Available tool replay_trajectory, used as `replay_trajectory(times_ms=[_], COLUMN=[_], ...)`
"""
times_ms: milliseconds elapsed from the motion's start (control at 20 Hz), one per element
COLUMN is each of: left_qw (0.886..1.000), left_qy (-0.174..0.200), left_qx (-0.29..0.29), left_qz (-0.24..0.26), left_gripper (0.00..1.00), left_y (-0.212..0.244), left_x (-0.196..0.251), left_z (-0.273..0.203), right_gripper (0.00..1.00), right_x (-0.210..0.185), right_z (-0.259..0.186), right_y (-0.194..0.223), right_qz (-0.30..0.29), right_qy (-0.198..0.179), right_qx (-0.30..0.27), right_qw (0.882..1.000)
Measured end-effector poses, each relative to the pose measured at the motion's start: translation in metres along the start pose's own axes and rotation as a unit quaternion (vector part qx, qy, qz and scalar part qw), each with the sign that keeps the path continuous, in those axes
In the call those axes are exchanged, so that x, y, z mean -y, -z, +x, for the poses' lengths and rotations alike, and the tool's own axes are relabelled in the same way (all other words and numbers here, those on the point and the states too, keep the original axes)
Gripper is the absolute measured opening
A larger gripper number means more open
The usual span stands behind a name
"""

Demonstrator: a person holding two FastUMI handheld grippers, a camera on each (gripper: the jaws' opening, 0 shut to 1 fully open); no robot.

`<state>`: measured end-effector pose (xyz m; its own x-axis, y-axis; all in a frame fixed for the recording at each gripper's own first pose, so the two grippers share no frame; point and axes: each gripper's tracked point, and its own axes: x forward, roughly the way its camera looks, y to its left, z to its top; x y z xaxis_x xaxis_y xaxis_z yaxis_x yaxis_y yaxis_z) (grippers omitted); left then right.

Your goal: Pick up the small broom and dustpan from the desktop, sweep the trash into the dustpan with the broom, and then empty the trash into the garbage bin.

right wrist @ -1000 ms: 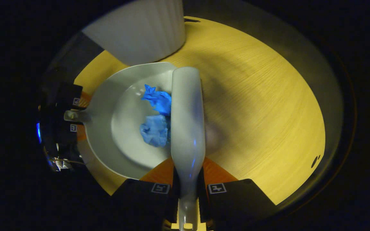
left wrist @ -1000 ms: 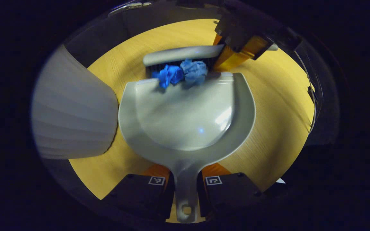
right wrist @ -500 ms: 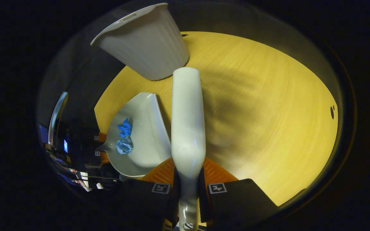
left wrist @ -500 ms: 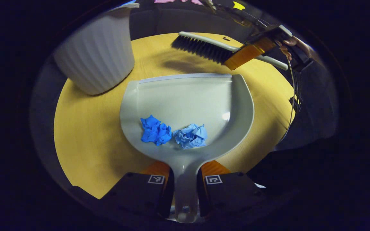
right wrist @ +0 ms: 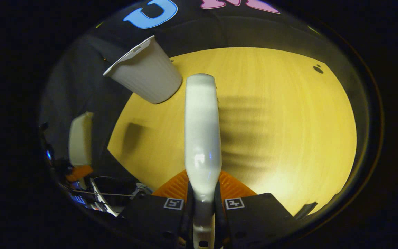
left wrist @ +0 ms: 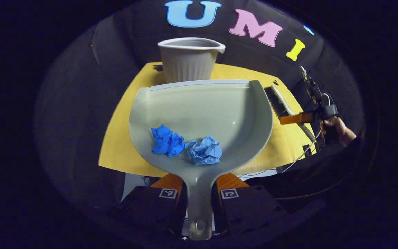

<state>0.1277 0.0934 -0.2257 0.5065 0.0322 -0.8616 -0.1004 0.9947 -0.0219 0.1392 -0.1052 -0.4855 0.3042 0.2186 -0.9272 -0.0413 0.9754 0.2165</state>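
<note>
Your left gripper (left wrist: 199, 193) has both fingers clamped on the flat handle of the pale grey plastic dustpan (left wrist: 202, 107), which is held up above the yellow wooden desktop (left wrist: 123, 138) with its open lip pointing away from you. Two crumpled balls of blue paper trash (left wrist: 185, 147) lie side by side at the back of the pan, close to where the handle begins; the darker ball is on the left and the paler one on the right, and they touch each other. Just beyond the pan's front lip, in the left gripper view, stands the white ribbed plastic garbage bin (left wrist: 188, 58), upright at the far edge of the desktop with its mouth open upward.

Your right gripper (right wrist: 202, 205) grips the pale grey handle of the small broom (right wrist: 201, 131) between both fingers, the handle running straight forward from them over the bare desktop (right wrist: 271, 121). In the right gripper view the garbage bin (right wrist: 145, 77) sits to the upper left of the broom, apart from it. From the left gripper view you can see the broom (left wrist: 280, 102) off to the right of the dustpan, its dark bristles facing the pan's side wall, held by the right gripper (left wrist: 294, 118) in your hand (left wrist: 337, 126).
</note>
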Motion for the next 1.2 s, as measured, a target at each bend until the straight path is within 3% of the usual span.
replay_trajectory(times_ms=[100, 200, 450, 700, 800, 900, 1100, 1200], left_qw=[1.000, 1.000, 0.992, 0.966, 0.943, 0.911, 0.834, 0.781], left_qy=[0.006, -0.002, -0.089, -0.176, -0.214, -0.247, -0.307, -0.333], left_qx=[0.020, 0.021, -0.030, -0.104, -0.122, -0.146, -0.194, -0.206], left_qz=[-0.012, 0.009, 0.088, 0.161, 0.224, 0.296, 0.417, 0.487], left_gripper=[0.30, 0.30, 0.30, 0.30, 0.30, 0.30, 0.30, 0.30], left_y=[-0.034, -0.066, -0.170, -0.254, -0.277, -0.287, -0.300, -0.299], left_x=[0.001, -0.011, -0.079, -0.111, -0.113, -0.109, -0.104, -0.108], left_z=[-0.027, -0.045, -0.031, 0.018, 0.022, -0.001, -0.010, -0.010], right_gripper=[0.29, 0.29, 0.29, 0.29, 0.29, 0.29, 0.29, 0.29], right_x=[0.000, 0.000, -0.004, -0.002, -0.003, -0.005, -0.011, -0.009], right_z=[0.000, -0.002, -0.009, -0.011, -0.009, -0.009, -0.003, -0.002], right_y=[-0.001, -0.002, -0.003, -0.003, -0.002, -0.005, -0.003, -0.004], right_qz=[0.013, 0.027, 0.035, 0.011, 0.017, 0.028, 0.053, 0.058], right_qy=[0.002, 0.003, -0.005, -0.010, -0.003, 0.003, 0.000, -0.002], right_qx=[0.011, 0.027, 0.051, 0.041, 0.048, 0.065, 0.059, 0.057], right_qw=[1.000, 0.999, 0.998, 0.999, 0.999, 0.998, 0.997, 0.997])
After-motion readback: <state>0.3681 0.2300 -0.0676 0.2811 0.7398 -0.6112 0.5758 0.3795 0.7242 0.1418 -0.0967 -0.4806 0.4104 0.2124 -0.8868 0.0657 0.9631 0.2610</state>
